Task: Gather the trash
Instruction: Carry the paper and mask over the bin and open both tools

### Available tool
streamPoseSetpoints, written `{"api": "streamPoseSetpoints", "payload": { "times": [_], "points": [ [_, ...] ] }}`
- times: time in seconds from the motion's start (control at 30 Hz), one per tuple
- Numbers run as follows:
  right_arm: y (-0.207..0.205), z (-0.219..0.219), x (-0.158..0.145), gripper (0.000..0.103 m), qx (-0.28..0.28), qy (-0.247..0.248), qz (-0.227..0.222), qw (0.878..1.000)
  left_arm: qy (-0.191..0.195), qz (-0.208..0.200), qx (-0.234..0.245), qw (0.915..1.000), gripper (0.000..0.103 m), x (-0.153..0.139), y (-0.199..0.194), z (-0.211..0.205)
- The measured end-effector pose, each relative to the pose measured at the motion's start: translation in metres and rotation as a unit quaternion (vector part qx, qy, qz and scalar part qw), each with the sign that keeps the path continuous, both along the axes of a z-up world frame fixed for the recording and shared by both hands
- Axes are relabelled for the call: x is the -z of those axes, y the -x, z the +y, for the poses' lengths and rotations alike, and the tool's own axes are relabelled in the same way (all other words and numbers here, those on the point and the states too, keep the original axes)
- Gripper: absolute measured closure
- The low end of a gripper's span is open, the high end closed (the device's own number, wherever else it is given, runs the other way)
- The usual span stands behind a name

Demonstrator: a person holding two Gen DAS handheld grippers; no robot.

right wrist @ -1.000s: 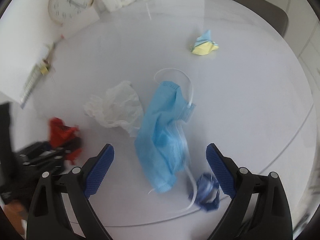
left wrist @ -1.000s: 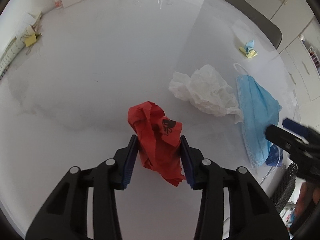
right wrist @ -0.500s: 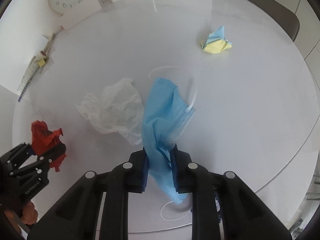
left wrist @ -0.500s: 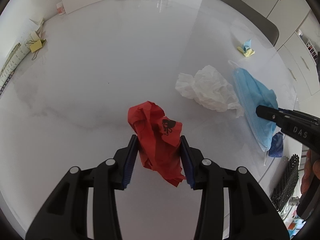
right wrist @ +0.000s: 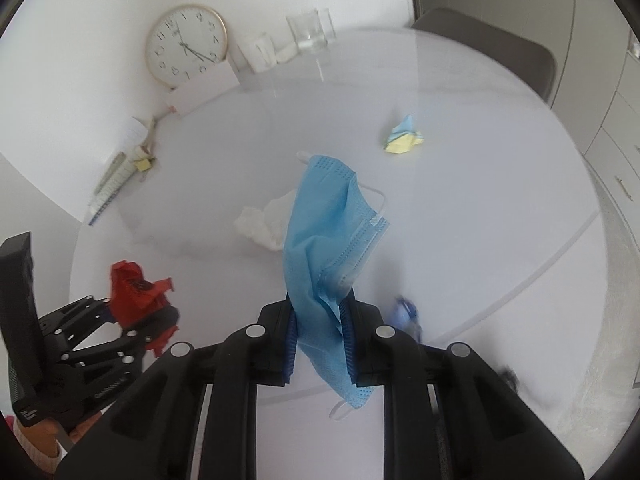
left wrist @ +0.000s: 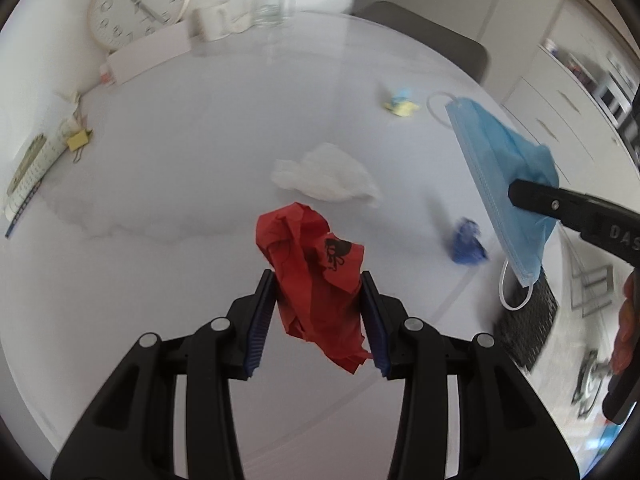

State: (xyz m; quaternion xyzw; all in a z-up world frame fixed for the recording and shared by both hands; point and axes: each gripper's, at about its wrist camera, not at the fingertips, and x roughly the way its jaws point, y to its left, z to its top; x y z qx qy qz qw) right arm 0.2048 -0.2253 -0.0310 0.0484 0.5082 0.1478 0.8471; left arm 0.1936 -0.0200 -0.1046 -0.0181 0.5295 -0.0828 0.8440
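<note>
My left gripper (left wrist: 318, 280) is shut on a crumpled red paper (left wrist: 316, 272) and holds it above the white round table (left wrist: 180, 184). The red paper (right wrist: 134, 284) and the left gripper (right wrist: 140, 300) also show at the lower left of the right wrist view. My right gripper (right wrist: 320, 308) is shut on a light blue face mask (right wrist: 324, 236), which hangs off the table with its ear loops dangling. That mask (left wrist: 508, 168) appears at the right of the left wrist view. A white tissue (left wrist: 324, 178), a small dark blue scrap (left wrist: 466, 242) and a yellow-and-blue wad (left wrist: 400, 104) lie on the table.
A round clock (left wrist: 138, 2), a white card, mugs and a glass (left wrist: 270, 4) stand at the table's far edge. A notebook and yellow clip (left wrist: 78, 140) lie at the left. A grey chair (right wrist: 492, 46) and white cabinets are beyond; a black mesh bin (left wrist: 528, 324) sits past the near right edge.
The right gripper closed on the blue mask and lifted it off the table. Both grippers rose and pulled back; the left one kept its hold on the red paper.
</note>
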Motion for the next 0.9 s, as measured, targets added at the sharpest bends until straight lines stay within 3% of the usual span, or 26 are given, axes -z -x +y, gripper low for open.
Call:
{"api": "streamPoseSetpoints", "payload": {
  "times": [0.2,0.33,0.47,0.7,0.9],
  "points": [
    [0.082,-0.05,-0.02,0.083,0.03,0.009,-0.013,0.999,0.007,0.004,0.076,0.9971,0.062,-0.013,0.049,-0.06],
    [0.136,-0.095,-0.016,0.083,0.068,0.017,-0.01,0.998,0.0,0.001,0.146,0.9893,0.061,-0.018,0.087,-0.117],
    [0.183,-0.135,-0.005,0.083,0.113,0.026,0.002,0.993,-0.003,0.001,0.209,0.9778,0.061,-0.02,0.123,-0.168],
    [0.282,-0.2,0.026,0.083,0.187,0.036,0.047,0.981,0.001,0.018,0.315,0.9489,0.061,-0.02,0.179,-0.244],
    [0.351,-0.217,0.07,0.082,0.216,0.024,0.105,0.97,-0.013,0.021,0.369,0.9289,0.061,-0.017,0.212,-0.283]
  ]
}}
